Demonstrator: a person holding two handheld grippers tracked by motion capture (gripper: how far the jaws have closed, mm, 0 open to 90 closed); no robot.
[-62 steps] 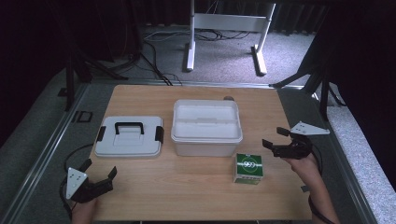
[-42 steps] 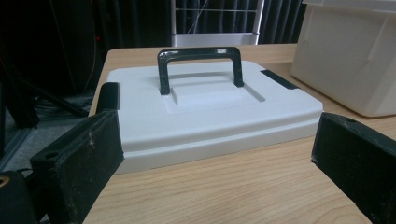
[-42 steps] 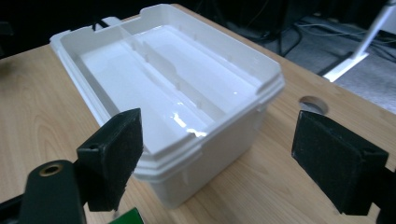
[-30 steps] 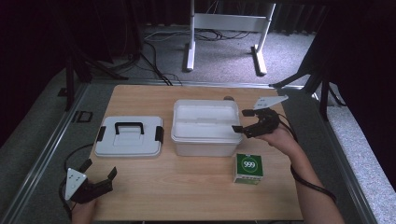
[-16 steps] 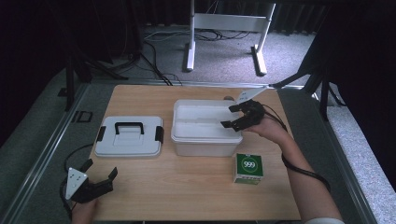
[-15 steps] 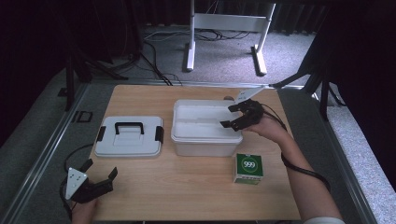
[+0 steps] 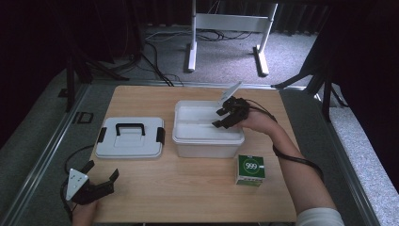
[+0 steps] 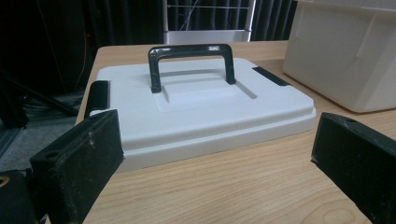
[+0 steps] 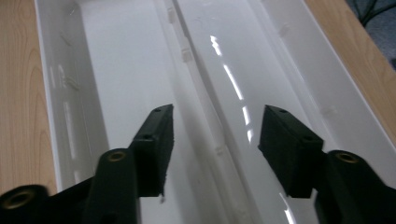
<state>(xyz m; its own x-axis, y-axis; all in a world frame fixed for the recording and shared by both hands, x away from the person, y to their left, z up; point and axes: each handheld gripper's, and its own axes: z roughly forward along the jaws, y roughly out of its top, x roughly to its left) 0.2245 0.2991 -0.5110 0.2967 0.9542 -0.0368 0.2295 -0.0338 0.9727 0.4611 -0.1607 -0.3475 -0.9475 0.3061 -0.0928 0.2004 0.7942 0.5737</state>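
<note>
white plastic box [image 7: 208, 132] sits mid-table; right gripper [image 7: 225, 114] hovers over its right end, jaws part spread, just closing on nothing, astride the divider [image 9: 196, 70] running left-right. left gripper [image 7: 96, 178] spread, idle (near lid [image 7: 130, 138]).

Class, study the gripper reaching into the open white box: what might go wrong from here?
1. The right gripper, its jaws just closing with nothing between them, straddles the box's divider; gripping and lifting it could tip the white box.
2. The forearm passes close above the green carton and might knock it.
</note>
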